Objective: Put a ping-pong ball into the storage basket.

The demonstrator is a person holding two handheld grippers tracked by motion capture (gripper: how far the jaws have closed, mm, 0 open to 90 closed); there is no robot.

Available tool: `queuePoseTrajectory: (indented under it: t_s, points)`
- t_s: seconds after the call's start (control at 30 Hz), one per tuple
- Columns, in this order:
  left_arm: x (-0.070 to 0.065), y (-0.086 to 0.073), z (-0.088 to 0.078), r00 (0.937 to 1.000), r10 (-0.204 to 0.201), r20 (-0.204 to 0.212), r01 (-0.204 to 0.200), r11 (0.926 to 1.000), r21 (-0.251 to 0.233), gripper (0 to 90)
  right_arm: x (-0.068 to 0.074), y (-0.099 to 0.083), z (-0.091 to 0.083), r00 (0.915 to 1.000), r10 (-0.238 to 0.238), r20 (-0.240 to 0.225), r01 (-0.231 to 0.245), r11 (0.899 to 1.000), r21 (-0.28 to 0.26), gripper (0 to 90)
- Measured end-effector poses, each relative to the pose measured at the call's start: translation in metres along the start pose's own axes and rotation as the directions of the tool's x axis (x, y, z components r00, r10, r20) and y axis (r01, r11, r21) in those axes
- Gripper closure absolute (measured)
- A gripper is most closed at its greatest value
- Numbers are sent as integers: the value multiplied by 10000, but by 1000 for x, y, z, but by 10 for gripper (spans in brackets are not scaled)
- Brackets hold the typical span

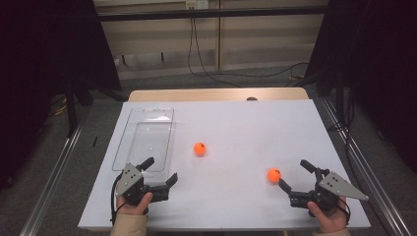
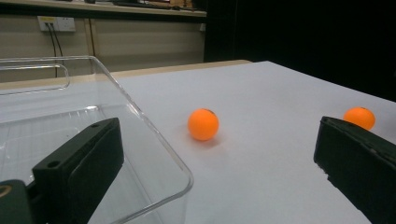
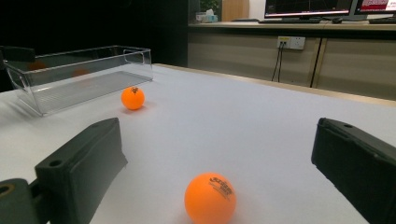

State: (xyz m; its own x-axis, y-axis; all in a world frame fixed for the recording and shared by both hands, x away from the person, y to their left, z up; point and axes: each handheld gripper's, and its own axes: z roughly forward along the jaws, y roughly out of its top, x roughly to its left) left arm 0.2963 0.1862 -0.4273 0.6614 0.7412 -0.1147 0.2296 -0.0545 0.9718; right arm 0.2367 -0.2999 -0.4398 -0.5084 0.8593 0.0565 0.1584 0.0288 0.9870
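a lab or office: computer monitors [image 3: 308, 7] on a back counter, wall sockets [image 3: 290, 42], black curtains [image 1: 373, 59] around the table [image 1: 236, 123].

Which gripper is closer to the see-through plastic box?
Left. The left hand-held gripper sits at the near end of the clear plastic box, one jaw over it. The right hand-held gripper is far across the white table, by an orange ball.

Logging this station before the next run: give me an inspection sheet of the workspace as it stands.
Surface: white table, clean.
Job's things: two orange balls, near ball just ahead of the right gripper, far ball mid-table; clear bin at left, nothing in it.
Clutter: nothing seen.
Grippers: left gripper open by the bin's near end; right gripper open, holding nothing.
Cables: black cable on the floor behind.
Surroundings: dark curtains at both sides.
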Motion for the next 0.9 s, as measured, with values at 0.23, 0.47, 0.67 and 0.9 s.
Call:
queuePoseTrajectory:
  t_s: [0.23,0.47,0.67,0.9]
  points:
    - [-6,2,5,9999,48,163,-48,10000,56,14,0,0,0,10000,18,-10,-18,10000,3,18]
    - [-13,6,10,9990,84,435,-84,10000,7,13,0,0,0,10000,-52,-19,52,10000,11,18]
    - [-21,7,17,9976,119,680,-123,9999,56,14,0,0,0,10000,-45,-9,45,10000,26,18]
    - [-24,7,23,9963,108,853,-122,9998,159,13,0,0,0,10000,-40,-3,40,10000,21,19]
